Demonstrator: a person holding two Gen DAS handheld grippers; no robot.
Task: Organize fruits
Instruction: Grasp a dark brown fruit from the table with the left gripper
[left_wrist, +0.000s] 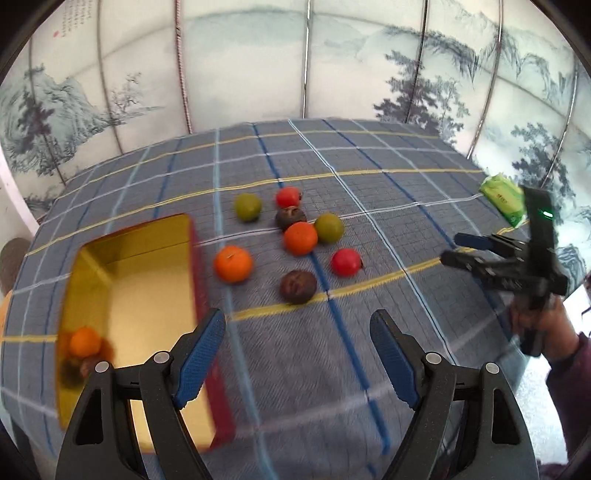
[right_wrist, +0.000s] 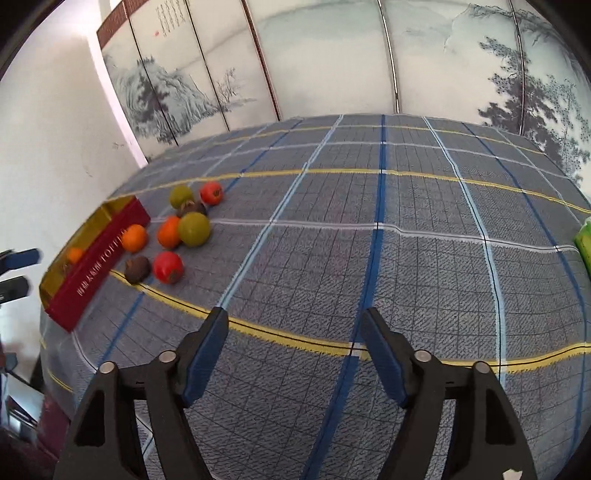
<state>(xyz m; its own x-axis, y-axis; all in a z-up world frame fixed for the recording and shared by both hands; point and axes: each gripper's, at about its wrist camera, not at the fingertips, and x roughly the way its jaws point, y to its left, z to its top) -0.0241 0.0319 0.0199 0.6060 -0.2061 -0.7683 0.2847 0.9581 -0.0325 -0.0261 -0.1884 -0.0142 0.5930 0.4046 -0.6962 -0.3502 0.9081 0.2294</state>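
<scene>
A plaid tablecloth (right_wrist: 406, 229) covered the whole table, and a painted folding screen (left_wrist: 258, 62) stood behind it at twelve o'clock. The gold-lined box (left_wrist: 147, 280), red on its outer wall, lay open at about nine o'clock in the left wrist view, probably set there as the bin for sorted fruit. It already held one small orange (left_wrist: 85, 341) with something dark beside it, too blurred to name.

The left gripper (left_wrist: 297, 332) hung over the cloth just beside the box's right wall, its blue fingers (left_wrist: 201, 358) spread wide and holding nothing; judging by that stance, it was ready to reach for another piece. The right gripper (right_wrist: 293, 332), also wide and empty, hovered well apart from the fruit, at four o'clock of the cluster, likely kept clear to leave room.

Eight loose fruits lay on the cloth at the box's three o'clock. There were two oranges (left_wrist: 233, 264), two red fruits (left_wrist: 346, 262), two green fruits (left_wrist: 328, 228) and two dark brown fruits (left_wrist: 298, 287), four of them touching in a tight knot. A green packet (left_wrist: 504, 197) lay at two o'clock, near the table edge.
</scene>
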